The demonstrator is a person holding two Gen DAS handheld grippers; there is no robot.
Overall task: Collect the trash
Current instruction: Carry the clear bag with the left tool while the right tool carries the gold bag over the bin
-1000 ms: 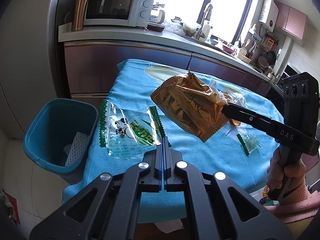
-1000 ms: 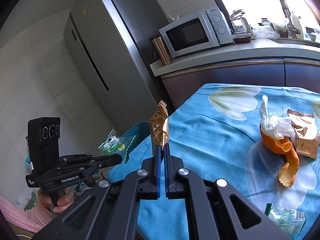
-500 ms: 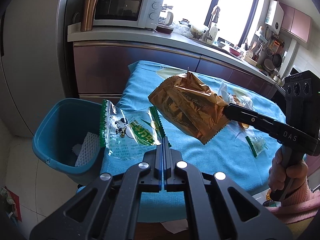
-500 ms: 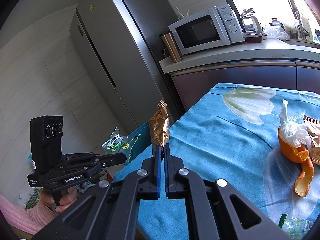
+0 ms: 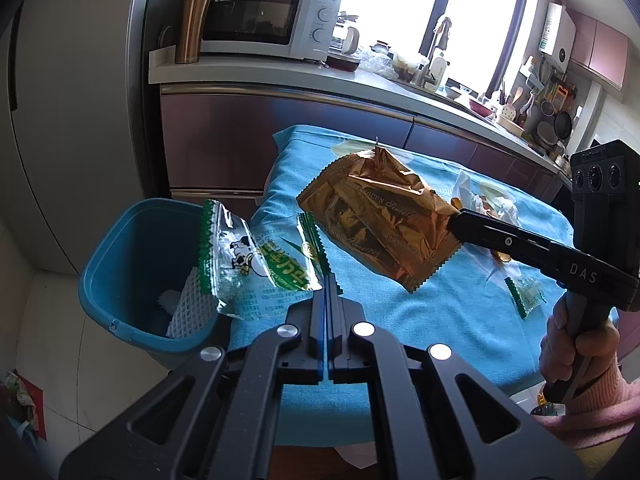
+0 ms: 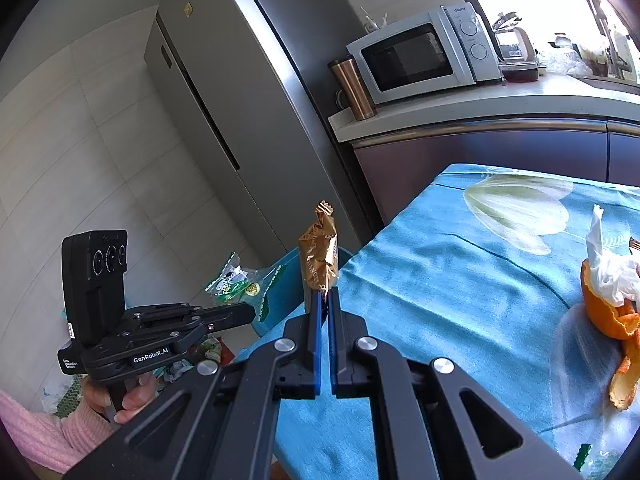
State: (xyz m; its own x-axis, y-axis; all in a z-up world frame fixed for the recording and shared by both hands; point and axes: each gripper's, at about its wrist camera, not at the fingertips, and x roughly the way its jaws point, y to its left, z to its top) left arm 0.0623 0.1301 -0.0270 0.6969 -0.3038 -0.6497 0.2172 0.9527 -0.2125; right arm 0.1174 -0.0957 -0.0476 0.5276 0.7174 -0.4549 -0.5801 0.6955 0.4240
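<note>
Both tongs are clamped tight on litter, the left tongs (image 5: pixel 327 280) pinching a clear green-edged wrapper (image 5: pixel 256 264) beside the blue bin (image 5: pixel 120 248), the right tongs (image 5: pixel 456 218) a gold wrapper (image 5: pixel 376 216) above the tabletop (image 5: pixel 440 320); each should probably release only once above the bin's mouth.

Both held wrappers now sit nearer the tabletop's left edge: the clear green-edged plastic wrapper (image 5: pixel 256 264) overlaps the round blue plastic bin (image 5: pixel 132 280), the crinkled gold foil wrapper (image 5: pixel 380 220) trailing behind.
</note>
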